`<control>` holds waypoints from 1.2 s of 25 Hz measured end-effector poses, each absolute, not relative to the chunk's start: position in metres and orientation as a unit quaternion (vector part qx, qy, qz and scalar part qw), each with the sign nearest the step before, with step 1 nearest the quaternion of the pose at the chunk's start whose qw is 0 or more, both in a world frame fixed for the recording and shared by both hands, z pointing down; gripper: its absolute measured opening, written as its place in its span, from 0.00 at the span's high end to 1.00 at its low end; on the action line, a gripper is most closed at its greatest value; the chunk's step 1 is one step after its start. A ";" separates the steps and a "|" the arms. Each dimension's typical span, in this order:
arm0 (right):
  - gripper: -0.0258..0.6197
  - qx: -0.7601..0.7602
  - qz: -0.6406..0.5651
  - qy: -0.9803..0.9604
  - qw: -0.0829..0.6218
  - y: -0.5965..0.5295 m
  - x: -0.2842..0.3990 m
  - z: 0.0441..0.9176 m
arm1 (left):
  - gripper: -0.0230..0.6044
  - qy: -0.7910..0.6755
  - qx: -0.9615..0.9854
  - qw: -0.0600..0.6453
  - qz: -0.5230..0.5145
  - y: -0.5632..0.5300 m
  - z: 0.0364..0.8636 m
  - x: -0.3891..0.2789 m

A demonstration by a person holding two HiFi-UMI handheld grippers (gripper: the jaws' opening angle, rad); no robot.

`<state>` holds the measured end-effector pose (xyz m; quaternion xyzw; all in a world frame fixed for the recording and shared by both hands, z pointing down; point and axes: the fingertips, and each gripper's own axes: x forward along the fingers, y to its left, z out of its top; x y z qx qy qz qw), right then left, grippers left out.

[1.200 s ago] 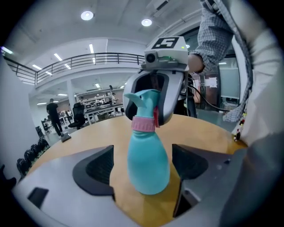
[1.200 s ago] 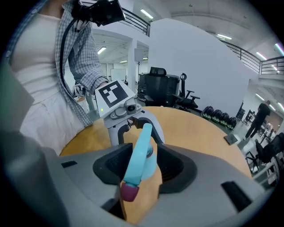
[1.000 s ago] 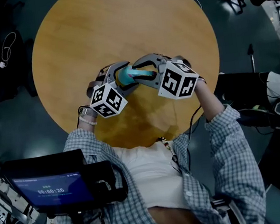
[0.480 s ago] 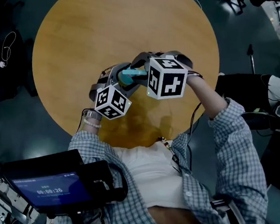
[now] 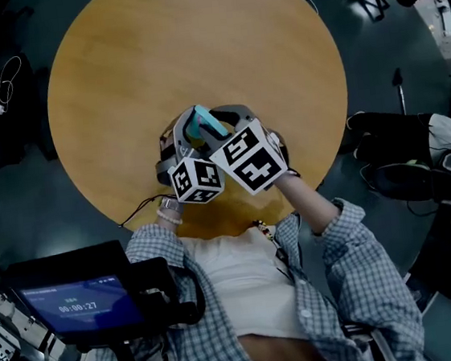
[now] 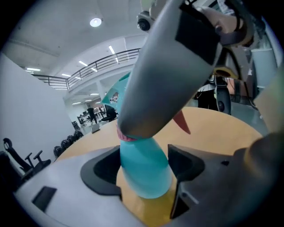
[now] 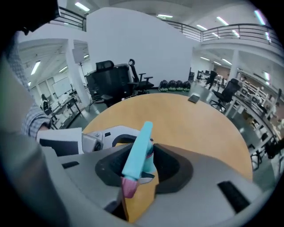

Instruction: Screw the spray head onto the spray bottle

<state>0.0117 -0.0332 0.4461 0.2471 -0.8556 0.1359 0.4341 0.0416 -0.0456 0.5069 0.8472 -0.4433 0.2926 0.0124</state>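
the left gripper (image 6: 144, 179) has just closed its wide jaws a little and hugs the blue spray bottle (image 6: 144, 155) by its fat part, over the near side of the round table (image 5: 115, 67). the right gripper (image 7: 142, 166) pinches the spray head (image 7: 138, 146), which sits on the bottle's neck. i think the twisting is under way, but i cannot tell how tight it is.

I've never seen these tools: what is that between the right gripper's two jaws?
The turquoise, pink-tipped spray head, clamped by the right gripper. The right gripper view shows it best.
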 end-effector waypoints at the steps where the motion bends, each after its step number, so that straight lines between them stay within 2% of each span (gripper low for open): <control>1: 0.78 0.260 0.142 -0.855 0.425 -0.033 0.012 0.446 | 0.42 -0.453 0.841 0.013 0.297 -0.045 0.509 0.040; 6: 0.78 0.253 0.148 -0.869 0.399 -0.033 0.013 0.448 | 0.42 -0.430 0.856 0.019 0.285 -0.049 0.508 0.043; 7: 0.75 0.240 0.156 -0.873 0.394 -0.033 0.012 0.450 | 0.42 -0.421 0.862 0.022 0.282 -0.050 0.509 0.043; 9: 0.61 0.215 0.177 -0.880 0.384 -0.033 0.012 0.450 | 0.42 -0.406 0.871 0.027 0.276 -0.051 0.510 0.042; 10: 0.60 0.205 0.182 -0.885 0.376 -0.033 0.012 0.448 | 0.42 -0.398 0.875 0.027 0.274 -0.050 0.511 0.042; 18: 0.58 0.082 0.116 -0.944 0.297 -0.024 0.030 0.364 | 0.43 -0.289 0.923 -0.001 0.256 -0.037 0.509 0.045; 20: 0.58 0.046 0.009 -0.952 0.303 -0.027 0.032 0.343 | 0.43 -0.262 0.933 0.000 0.248 -0.031 0.509 0.046; 23: 0.58 -0.084 -0.277 -0.866 0.407 -0.023 0.041 0.359 | 0.44 -0.215 0.947 0.004 0.240 -0.021 0.509 0.049; 25: 0.58 -0.190 -0.409 -0.769 0.453 -0.020 0.045 0.381 | 0.44 -0.187 0.952 0.004 0.242 -0.017 0.509 0.051; 30: 0.58 -0.340 -0.507 -0.657 0.443 -0.018 0.028 0.406 | 0.44 -0.151 0.957 0.011 0.247 -0.013 0.509 0.056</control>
